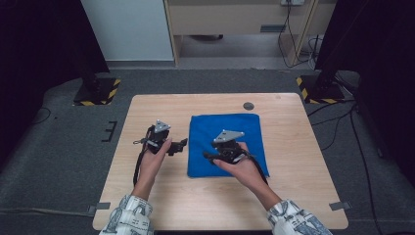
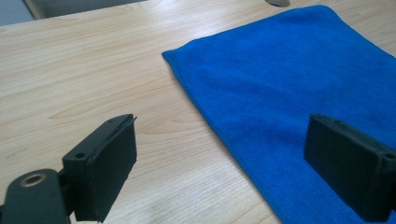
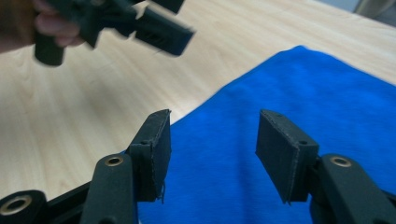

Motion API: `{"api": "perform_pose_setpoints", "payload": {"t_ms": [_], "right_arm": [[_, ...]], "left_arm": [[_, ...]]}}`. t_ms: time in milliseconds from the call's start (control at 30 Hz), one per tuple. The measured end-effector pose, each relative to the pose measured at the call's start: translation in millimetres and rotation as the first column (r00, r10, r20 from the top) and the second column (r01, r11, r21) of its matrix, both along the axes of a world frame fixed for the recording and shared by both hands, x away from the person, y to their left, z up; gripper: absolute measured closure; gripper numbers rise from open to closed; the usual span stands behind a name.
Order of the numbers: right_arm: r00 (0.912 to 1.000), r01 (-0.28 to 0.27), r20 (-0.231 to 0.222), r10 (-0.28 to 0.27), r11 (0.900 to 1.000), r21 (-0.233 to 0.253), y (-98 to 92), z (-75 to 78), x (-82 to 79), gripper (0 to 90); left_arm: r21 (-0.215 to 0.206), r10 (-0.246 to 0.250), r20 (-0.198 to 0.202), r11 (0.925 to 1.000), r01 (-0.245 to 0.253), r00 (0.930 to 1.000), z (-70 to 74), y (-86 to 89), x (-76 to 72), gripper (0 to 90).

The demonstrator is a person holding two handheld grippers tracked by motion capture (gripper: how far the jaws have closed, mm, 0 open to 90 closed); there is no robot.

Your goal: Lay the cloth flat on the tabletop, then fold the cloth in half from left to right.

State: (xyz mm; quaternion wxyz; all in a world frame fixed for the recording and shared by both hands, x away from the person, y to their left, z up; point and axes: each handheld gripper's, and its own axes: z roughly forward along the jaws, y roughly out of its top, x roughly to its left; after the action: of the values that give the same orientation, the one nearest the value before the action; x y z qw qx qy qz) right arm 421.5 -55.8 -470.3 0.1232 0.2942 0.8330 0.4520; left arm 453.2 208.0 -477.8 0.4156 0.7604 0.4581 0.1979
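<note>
A folded blue cloth (image 1: 220, 125) lies flat on the wooden table (image 1: 195, 205), right of centre. My left gripper (image 1: 179, 145) hovers just off the cloth's left edge, open, with nothing between its jaws. In the left gripper view the left gripper (image 2: 229, 163) straddles that edge of the cloth (image 2: 289, 84), one jaw over wood and one over fabric. My right gripper (image 1: 207, 156) is open over the cloth's near left part. In the right gripper view the right gripper (image 3: 217, 154) is low above the cloth (image 3: 317, 107), with the left gripper (image 3: 140, 23) blurred at top left.
A small dark round disc (image 1: 248, 105) sits in the tabletop beyond the cloth. Two black stands with yellow-striped bases (image 1: 98, 90) (image 1: 320, 88) flank the table's far side on the grey floor. Cables (image 1: 337, 122) trail at the right.
</note>
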Motion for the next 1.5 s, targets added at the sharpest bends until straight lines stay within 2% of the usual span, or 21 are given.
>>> {"api": "perform_pose_setpoints", "payload": {"t_ms": [133,233,400,633,800,900,933,967,1100,1200,1333,1367,1400,1500], "right_arm": [[0.9994,-0.036,-0.005,0.036,0.999,-0.015,12.8,-4.0,-9.0,45.5],[0.998,-0.063,-0.008,0.063,0.998,-0.027,23.0,-7.9,-14.6,49.8],[0.9936,-0.113,-0.01,0.112,0.992,-0.058,39.6,-16.1,-24.2,61.3],[0.9906,-0.137,-0.018,0.136,0.986,-0.1,54.6,-26.7,-34.7,63.6],[0.9877,-0.156,-0.033,0.153,0.981,-0.117,61.9,-35.7,-40.9,70.7],[0.9887,-0.15,-0.025,0.148,0.978,-0.142,64.4,-40.5,-42.3,67.9],[0.9899,-0.142,-0.019,0.14,0.978,-0.156,65.7,-43.1,-41.6,60.7],[0.9899,-0.142,-0.019,0.14,0.978,-0.156,65.7,-43.1,-41.6,60.7],[0.9919,-0.127,-0.025,0.124,0.974,-0.189,70.5,-50.4,-38.7,48.4],[0.9929,-0.119,-0.033,0.114,0.972,-0.201,73.5,-53.4,-37.7,46.1],[0.9943,-0.106,-0.034,0.101,0.97,-0.22,74.0,-56.8,-35.8,51.8],[0.9947,-0.101,-0.041,0.095,0.972,-0.213,73.4,-56.6,-35.3,58.1],[0.9947,-0.101,-0.041,0.095,0.972,-0.213,73.4,-56.6,-35.3,58.1],[0.9939,-0.106,-0.052,0.097,0.973,-0.206,72.6,-56.2,-35.0,69.7]], "left_arm": [[-0.013,0.018,0.004,0.9998,-0.018,0.9998,1.1,8.2,-0.8,9.0],[0.001,0.031,0.003,0.9995,-0.031,0.9995,0.3,15.8,-1.4,9.0],[-0.006,0.056,0.0,0.9984,-0.056,0.9984,-2.1,25.0,-2.0,9.0],[-0.004,0.068,-0.006,0.9977,-0.068,0.9977,-4.1,29.6,-2.3,9.0],[-0.006,0.07,-0.007,0.9975,-0.07,0.9975,-4.2,31.9,-2.2,9.0],[-0.009,0.075,-0.006,0.9972,-0.075,0.9972,-4.2,32.8,-2.1,9.0],[-0.009,0.076,-0.007,0.9971,-0.076,0.9971,-4.3,32.8,-2.1,9.0],[-0.008,0.075,-0.008,0.9971,-0.075,0.9971,-4.5,32.6,-2.1,9.0],[-0.005,0.071,-0.01,0.9974,-0.071,0.9974,-5.8,30.8,-2.3,9.0],[-0.005,0.07,-0.013,0.9976,-0.07,0.9975,-7.0,29.8,-1.7,9.0],[-0.003,0.064,-0.015,0.9979,-0.064,0.9978,-7.5,28.8,-1.6,9.0],[-0.004,0.064,-0.015,0.9979,-0.065,0.9978,-7.3,29.0,-1.7,9.0],[-0.008,0.065,-0.013,0.9978,-0.065,0.9978,-7.3,29.1,-1.7,9.0],[-0.007,0.065,-0.015,0.9978,-0.065,0.9978,-7.2,29.0,-1.7,9.0]]}}
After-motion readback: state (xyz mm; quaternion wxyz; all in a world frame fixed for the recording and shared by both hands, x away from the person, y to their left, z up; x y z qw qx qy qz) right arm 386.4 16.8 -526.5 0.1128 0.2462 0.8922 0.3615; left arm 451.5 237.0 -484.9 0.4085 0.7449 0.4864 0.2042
